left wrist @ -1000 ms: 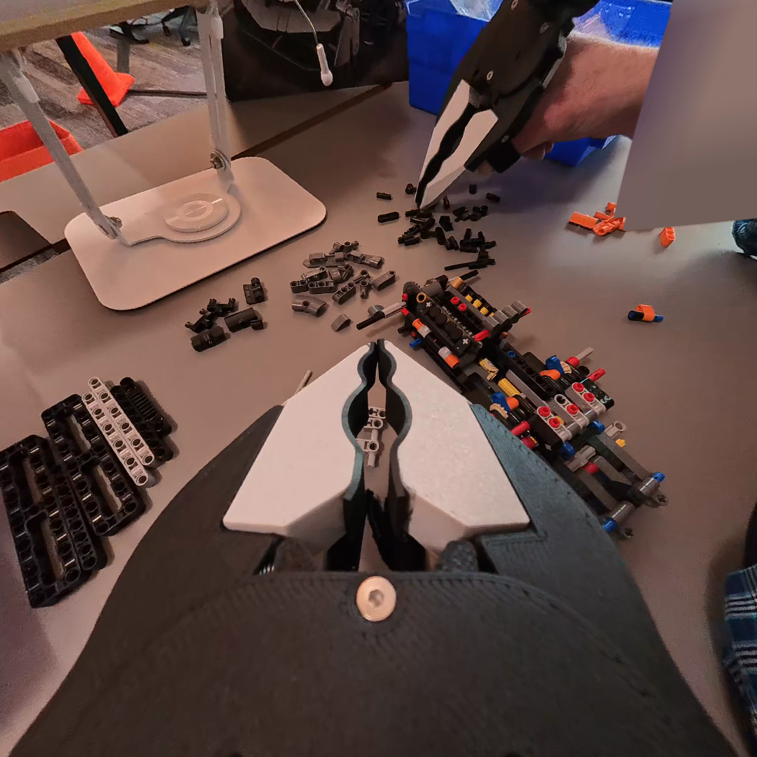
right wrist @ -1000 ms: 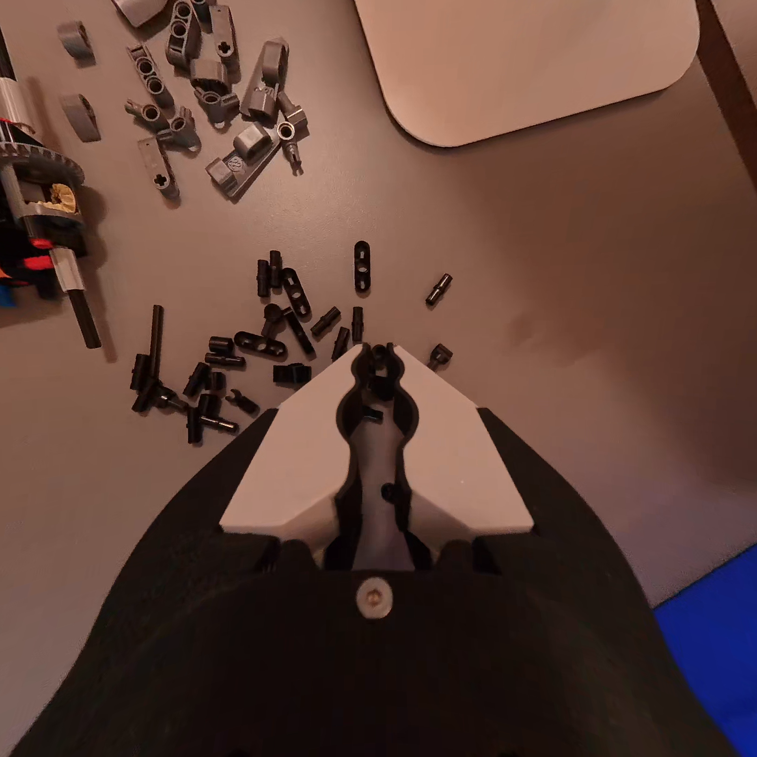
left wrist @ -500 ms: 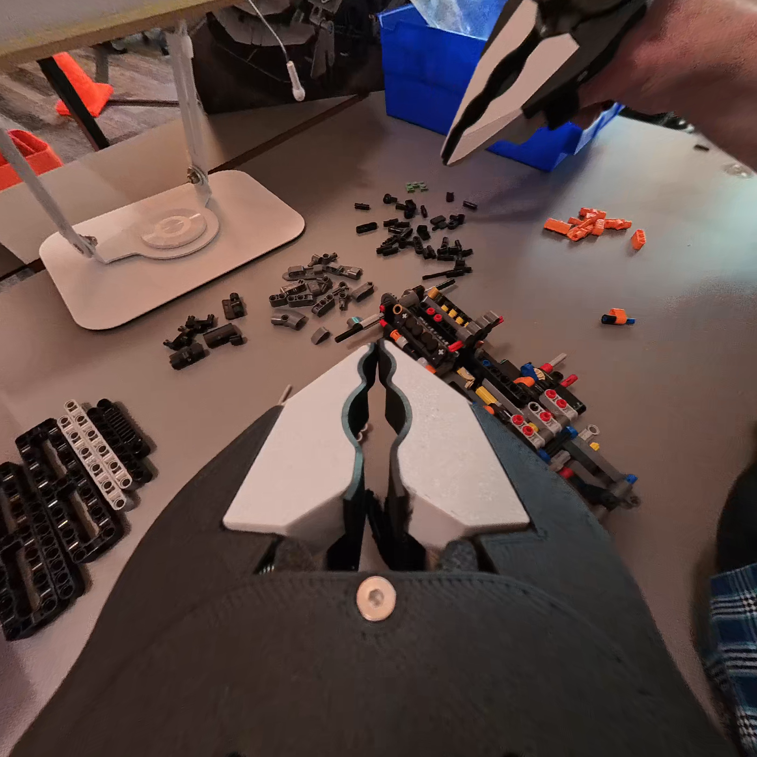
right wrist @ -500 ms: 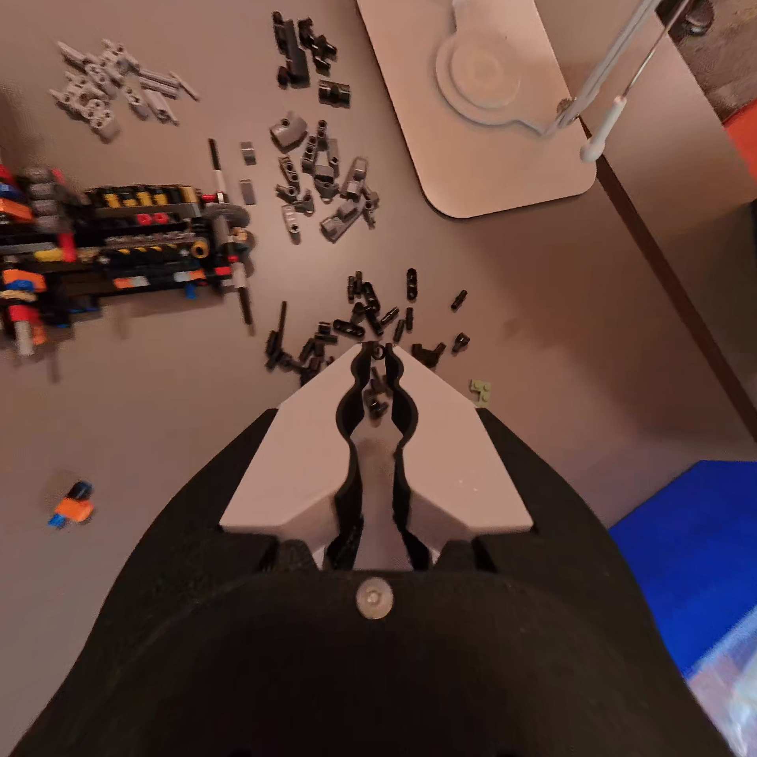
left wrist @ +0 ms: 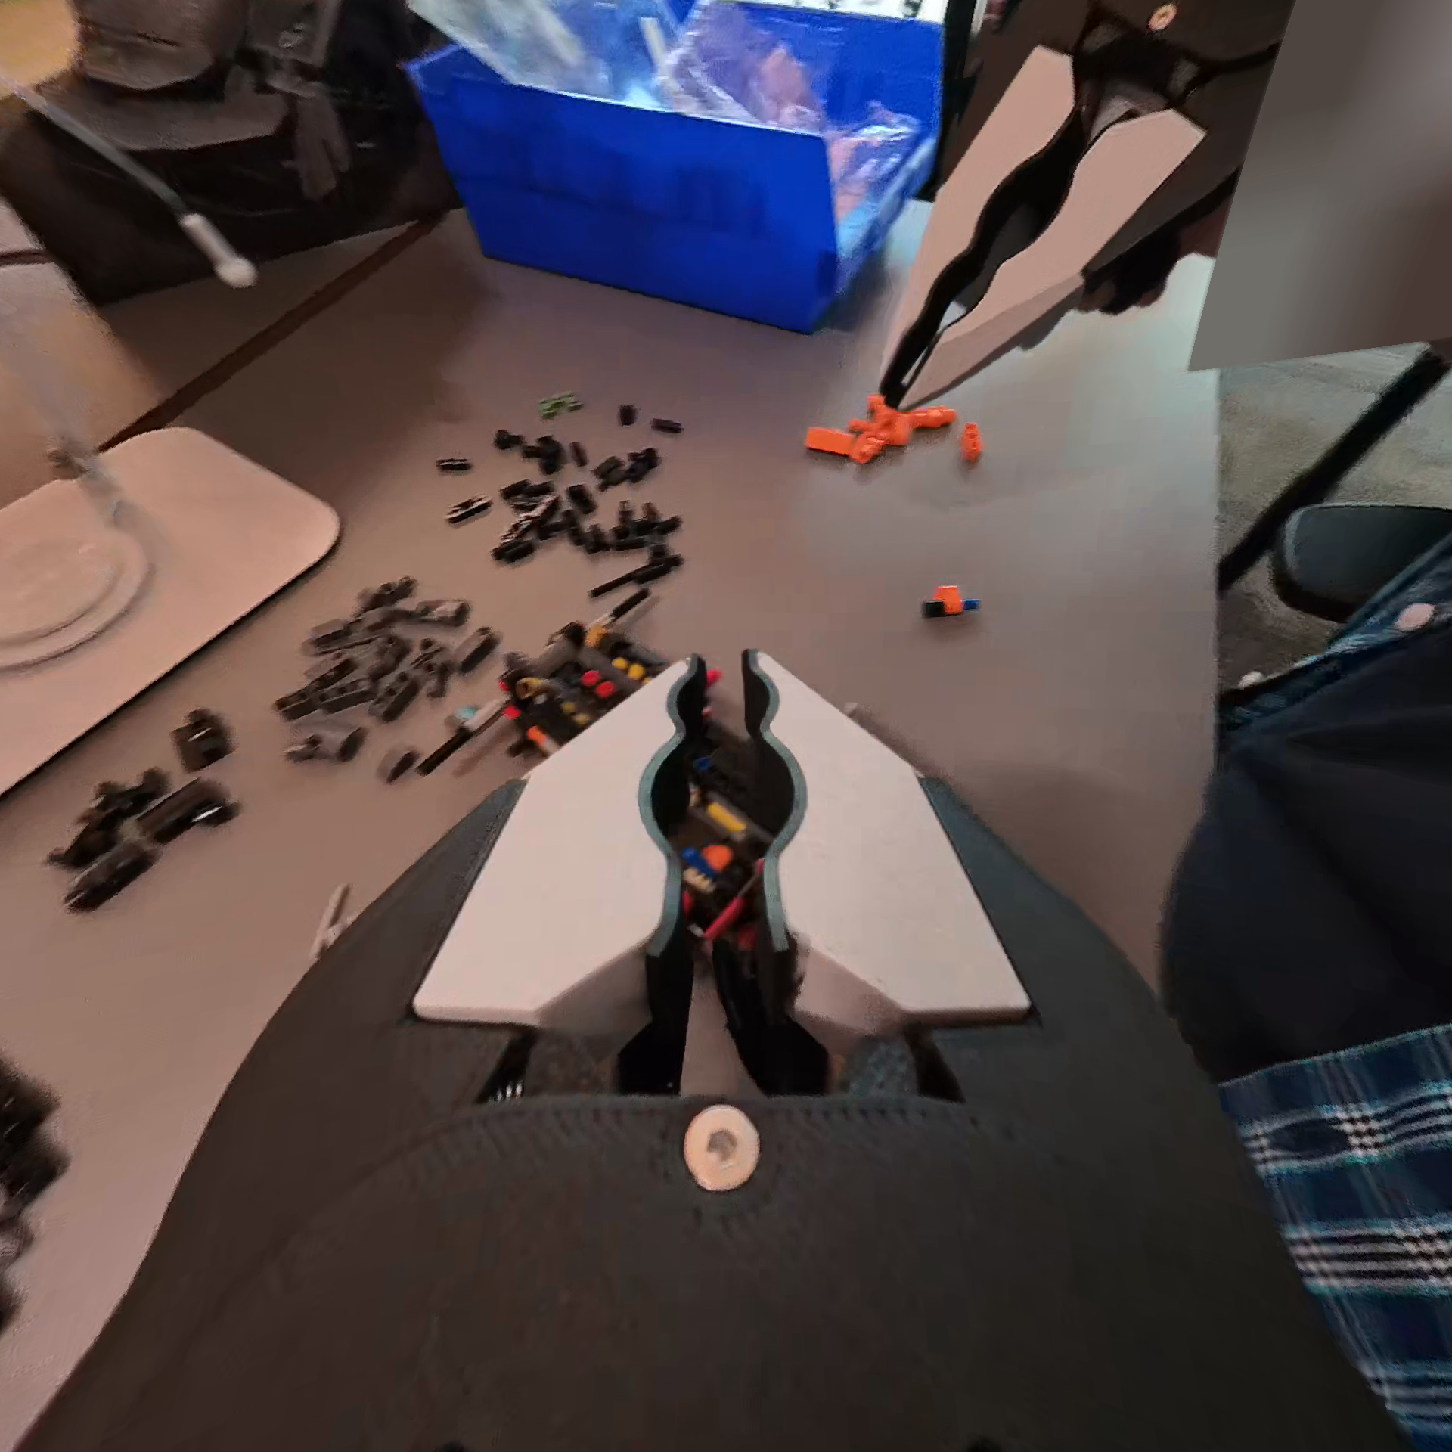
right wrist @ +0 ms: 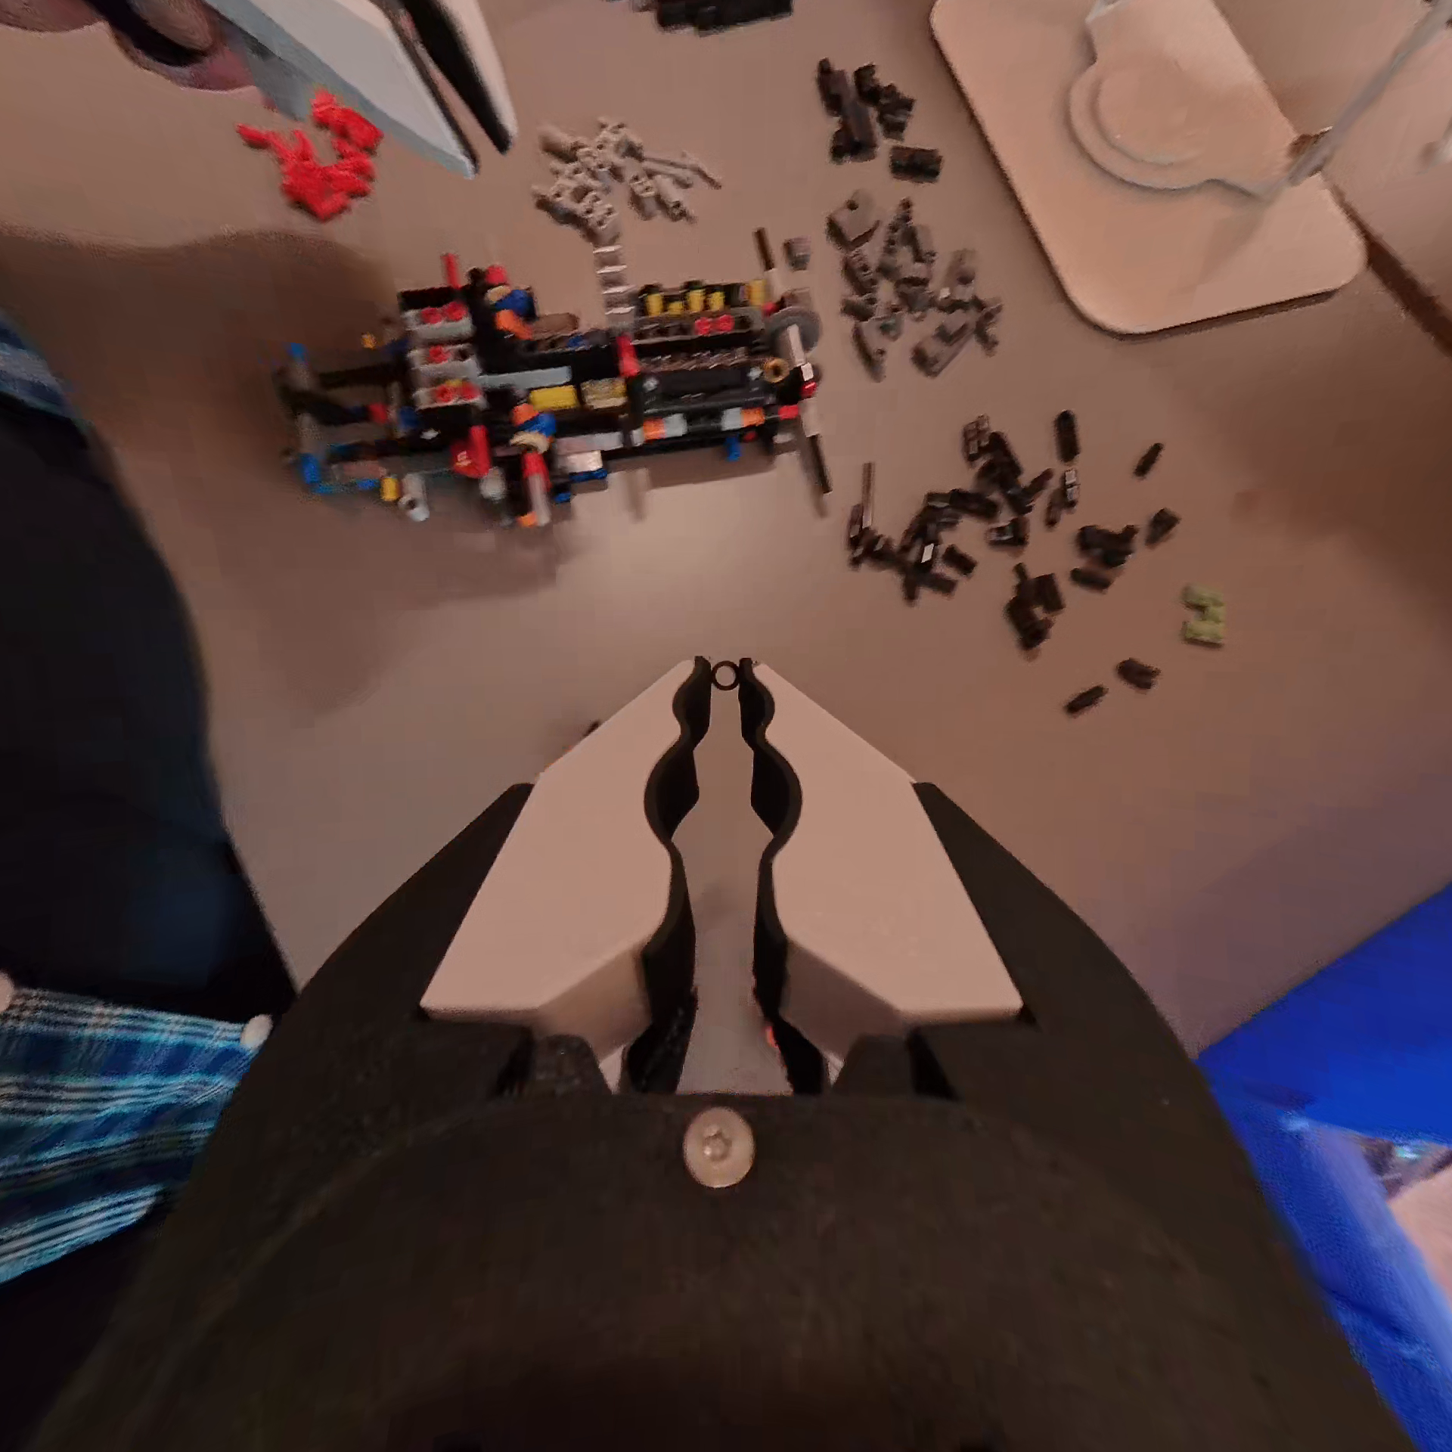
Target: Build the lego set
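The part-built lego assembly [right wrist: 550, 393], black with red, yellow and blue parts, lies on the brown table. In the left wrist view its far end [left wrist: 581, 691] shows past my left gripper [left wrist: 719, 664], which hovers over it with its jaws slightly apart and nothing held. My right gripper [right wrist: 723, 674] is high above the table and shut on a small black ring-ended piece [right wrist: 723, 674]. In the left wrist view the right gripper [left wrist: 896, 393] appears over the orange pieces [left wrist: 880, 432]. The left gripper [right wrist: 471, 149] shows at the top left of the right wrist view.
A pile of black pins [right wrist: 1006, 518], a dark grey pile [right wrist: 903, 298], light grey parts [right wrist: 613, 173] and red parts [right wrist: 330, 157] lie around the assembly. A white lamp base [left wrist: 157, 566] stands left, a blue bin [left wrist: 652, 188] at the back. A person's leg [left wrist: 1336, 864] is at the right.
My right gripper lifted off the black pin pile with a small black piece and moved right. My left gripper moved over the assembly and its fingers opened a little.
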Demonstrator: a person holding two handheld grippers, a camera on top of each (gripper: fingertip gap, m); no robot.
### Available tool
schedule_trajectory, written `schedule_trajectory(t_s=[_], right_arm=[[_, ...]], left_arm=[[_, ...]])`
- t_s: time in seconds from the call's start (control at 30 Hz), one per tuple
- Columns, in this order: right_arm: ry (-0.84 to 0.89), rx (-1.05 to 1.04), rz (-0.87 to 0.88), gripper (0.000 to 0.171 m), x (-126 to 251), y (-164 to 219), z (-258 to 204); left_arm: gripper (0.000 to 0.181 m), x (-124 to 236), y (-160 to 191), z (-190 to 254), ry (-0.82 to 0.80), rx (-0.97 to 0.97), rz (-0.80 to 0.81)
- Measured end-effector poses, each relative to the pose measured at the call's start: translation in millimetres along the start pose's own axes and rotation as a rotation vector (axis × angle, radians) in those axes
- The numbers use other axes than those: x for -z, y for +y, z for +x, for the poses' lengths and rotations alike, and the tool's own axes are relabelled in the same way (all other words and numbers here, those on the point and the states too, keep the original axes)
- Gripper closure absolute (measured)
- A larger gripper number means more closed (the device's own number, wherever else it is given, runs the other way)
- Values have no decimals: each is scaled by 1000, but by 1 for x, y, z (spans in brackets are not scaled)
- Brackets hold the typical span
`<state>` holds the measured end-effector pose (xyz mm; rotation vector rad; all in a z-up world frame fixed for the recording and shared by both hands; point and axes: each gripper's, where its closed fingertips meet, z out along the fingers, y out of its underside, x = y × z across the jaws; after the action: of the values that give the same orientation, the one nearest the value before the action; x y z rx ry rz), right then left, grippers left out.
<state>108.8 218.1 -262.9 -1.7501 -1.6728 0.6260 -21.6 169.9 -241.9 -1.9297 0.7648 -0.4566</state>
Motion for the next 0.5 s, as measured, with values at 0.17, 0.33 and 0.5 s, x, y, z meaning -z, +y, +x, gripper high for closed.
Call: schedule_trajectory(t_s=[0.17, 0.33, 0.5], right_arm=[[-23, 37, 4, 167, -1, 26, -35], [73, 196, -28, 167, -18, 51, -51], [85, 274, -65, 166, -29, 69, -59]], left_arm=[[172, -22, -3, 43, 98, -58, -52], [173, -37, -2, 69, 123, -76, -84], [173, -44, -1, 83, 132, -53, -116]])
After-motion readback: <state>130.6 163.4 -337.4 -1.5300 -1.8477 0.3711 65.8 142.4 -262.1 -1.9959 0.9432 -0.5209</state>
